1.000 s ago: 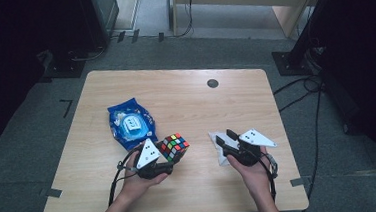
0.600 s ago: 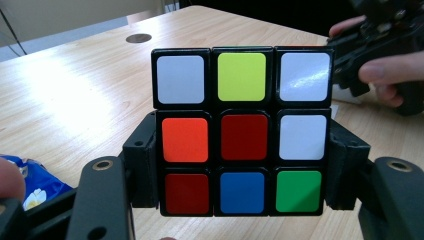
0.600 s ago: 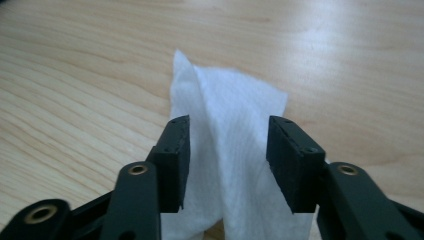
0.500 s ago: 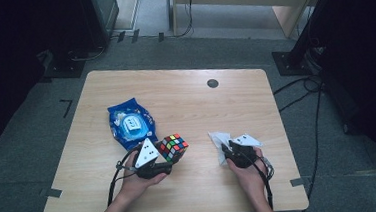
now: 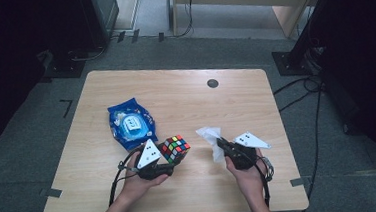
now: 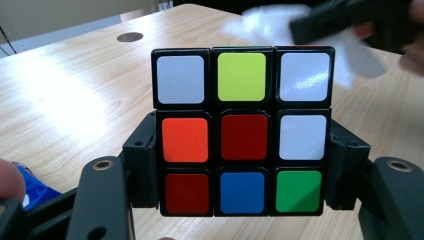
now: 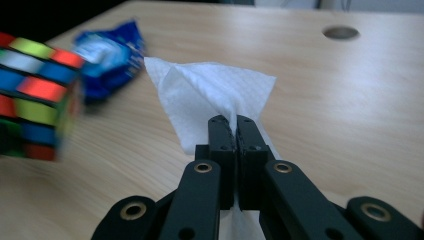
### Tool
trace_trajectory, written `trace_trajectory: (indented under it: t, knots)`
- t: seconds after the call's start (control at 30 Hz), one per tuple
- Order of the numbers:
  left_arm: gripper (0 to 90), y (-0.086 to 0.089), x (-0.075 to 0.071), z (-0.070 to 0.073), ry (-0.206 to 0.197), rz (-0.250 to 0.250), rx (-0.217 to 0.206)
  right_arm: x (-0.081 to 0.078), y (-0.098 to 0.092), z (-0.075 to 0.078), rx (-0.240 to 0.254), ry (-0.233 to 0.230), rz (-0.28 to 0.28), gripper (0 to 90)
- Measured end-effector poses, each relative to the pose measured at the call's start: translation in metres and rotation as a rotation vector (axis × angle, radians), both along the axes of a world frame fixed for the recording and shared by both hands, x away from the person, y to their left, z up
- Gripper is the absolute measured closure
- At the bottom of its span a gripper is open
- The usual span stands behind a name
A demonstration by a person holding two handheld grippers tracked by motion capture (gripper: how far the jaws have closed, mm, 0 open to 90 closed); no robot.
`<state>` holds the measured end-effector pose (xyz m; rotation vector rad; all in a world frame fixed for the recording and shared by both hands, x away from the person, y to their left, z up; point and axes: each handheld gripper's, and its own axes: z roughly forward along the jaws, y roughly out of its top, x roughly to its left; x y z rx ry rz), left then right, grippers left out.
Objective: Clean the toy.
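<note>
In the lower middle of the high view, the left gripper is holding the multicoloured plastic puzzle cube just above the pale wooden desk, its jaws clamped on the cube's two opposite side faces. In the left gripper view the cube is sitting square between those jaws, one nine-sticker face turned to the camera.

To the right of the cube in the high view, the right gripper is gripping a crumpled white paper tissue. Its jaws have just been closing and are now standing together, pinching the tissue at a gathered fold, so that the loose paper is fanning out beyond the tips.

The coming move is probably wiping the cube, and it turns on one relation: the cube is lying to the left of the right jaws, near but apart, with the tissue's free end pointing up and left toward it. A blue plastic snack bag is lying just beyond the cube, toward the upper left.
</note>
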<state>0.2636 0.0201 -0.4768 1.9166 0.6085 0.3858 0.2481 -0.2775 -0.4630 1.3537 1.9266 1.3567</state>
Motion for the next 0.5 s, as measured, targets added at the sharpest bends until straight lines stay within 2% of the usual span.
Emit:
trace_trajectory:
  t: [0.1, 0.2, 0.27, 0.3, 0.4, 0.5]
  knots:
    - [34.0, -0.002, -0.001, 0.0, -0.004, -0.012, 0.001, -0.01, 0.014, 0.017, 0.078, -0.042, 0.085, 89.2]
    - [34.1, -0.006, -0.005, 0.0, -0.015, -0.03, 0.008, -0.02, 0.03, 0.031, 0.113, -0.086, 0.165, 89.2]
    - [34.0, -0.01, -0.008, 0.0, -0.029, -0.05, 0.018, -0.027, 0.042, 0.038, 0.137, -0.096, 0.225, 89.2]
    - [34.0, -0.012, -0.01, 0.001, -0.036, -0.061, 0.021, -0.03, 0.05, 0.041, 0.136, -0.107, 0.253, 89.2]
    - [34.1, -0.016, -0.015, 0.002, -0.054, -0.088, 0.035, -0.036, 0.067, 0.042, 0.137, -0.098, 0.309, 89.0]
    - [34.1, -0.018, -0.019, 0.004, -0.069, -0.099, 0.019, -0.036, 0.074, 0.038, 0.102, -0.106, 0.294, 89.0]
